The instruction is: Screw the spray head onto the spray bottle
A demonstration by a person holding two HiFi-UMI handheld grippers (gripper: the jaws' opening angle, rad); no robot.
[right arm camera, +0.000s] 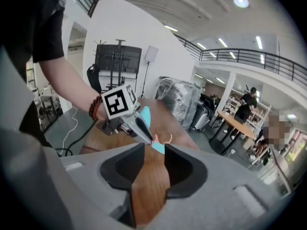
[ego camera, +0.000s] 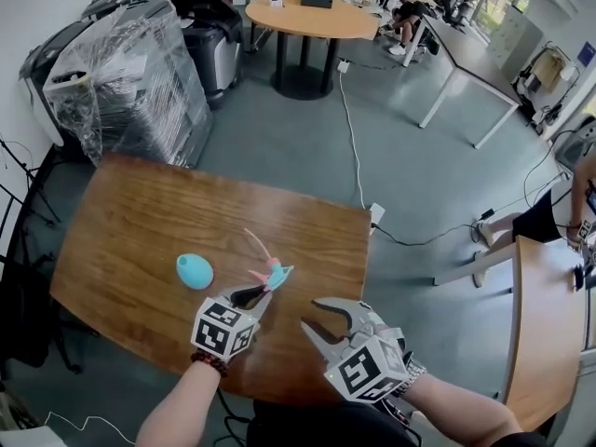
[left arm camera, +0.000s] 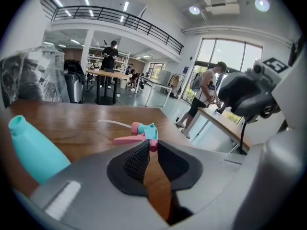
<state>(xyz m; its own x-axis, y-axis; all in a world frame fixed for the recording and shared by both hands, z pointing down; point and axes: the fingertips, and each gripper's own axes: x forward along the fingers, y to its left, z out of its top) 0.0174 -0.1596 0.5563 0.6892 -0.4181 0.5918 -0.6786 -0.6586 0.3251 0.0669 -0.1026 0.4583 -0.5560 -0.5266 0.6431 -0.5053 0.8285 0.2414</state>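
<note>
A teal spray bottle (ego camera: 195, 271) without its head lies on the wooden table (ego camera: 130, 240); the left gripper view shows it at the left (left arm camera: 33, 150). The spray head (ego camera: 277, 273) is teal and pink with a thin white tube trailing away. My left gripper (ego camera: 264, 293) is shut on its pink end, holding it just above the table to the right of the bottle (left arm camera: 152, 145). My right gripper (ego camera: 317, 322) stands open near the table's front edge, to the right of the left one, with nothing between its fingers. Its own view looks toward the held spray head (right arm camera: 158, 147).
A plastic-wrapped machine (ego camera: 121, 73) stands beyond the table's far left corner. A white cable (ego camera: 354, 138) runs across the floor to a power strip (ego camera: 376, 216) at the table's far right corner. A second wooden table (ego camera: 545, 333) stands to the right, a round table (ego camera: 312, 17) far back.
</note>
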